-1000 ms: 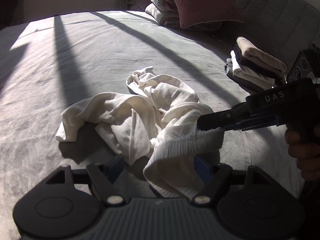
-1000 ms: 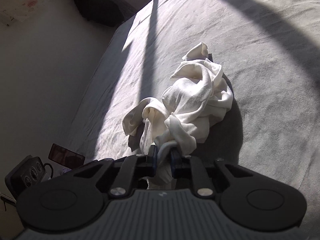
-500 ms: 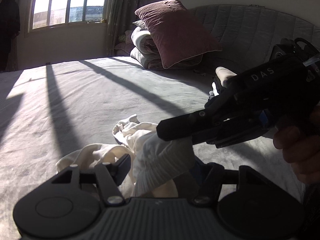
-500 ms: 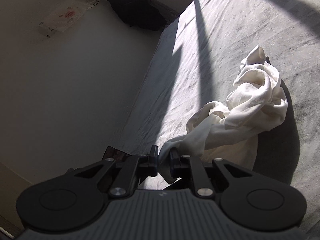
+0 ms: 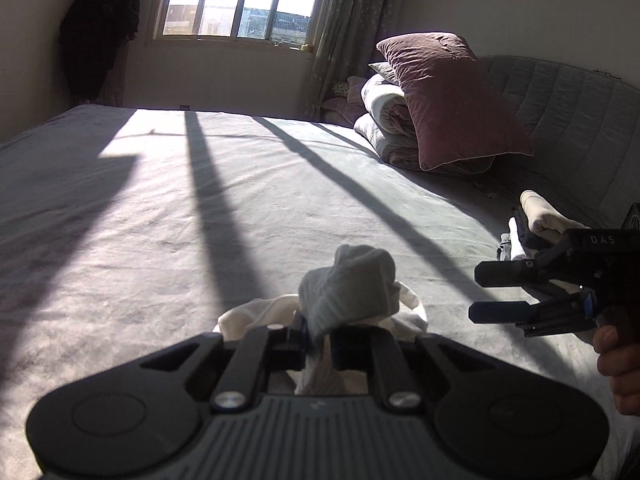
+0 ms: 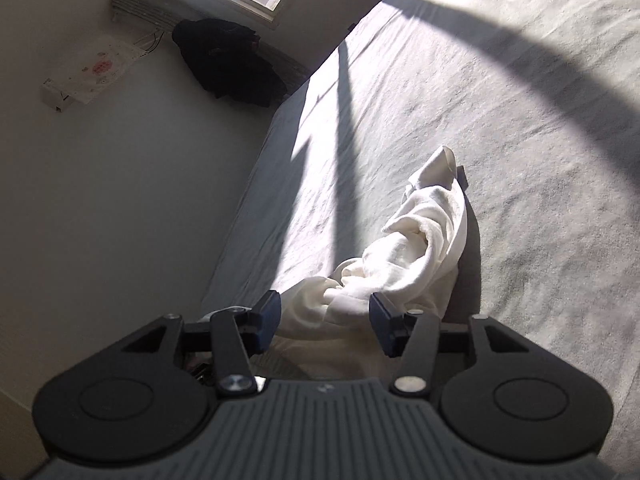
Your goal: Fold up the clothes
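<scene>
A crumpled white garment (image 6: 416, 248) lies on the grey bed (image 6: 520, 120), one end lifted toward me. My left gripper (image 5: 320, 344) is shut on its ribbed edge (image 5: 352, 292), which bunches up above the jaws. My right gripper (image 6: 324, 316) is open, its jaws apart on either side of the cloth without holding it. It also shows in the left wrist view (image 5: 480, 292) at the right, open and apart from the garment.
A maroon pillow (image 5: 452, 96) leans on rolled quilts (image 5: 384, 124) at the headboard. A stack of folded clothes (image 5: 536, 220) sits at the bed's right side. Dark clothing (image 6: 232, 64) hangs by the window wall. The bed's left edge (image 6: 248, 208) drops to the floor.
My right gripper has opened and let go of the garment edge, moving off to the right. My left gripper has shut on that edge and tilted upward.
</scene>
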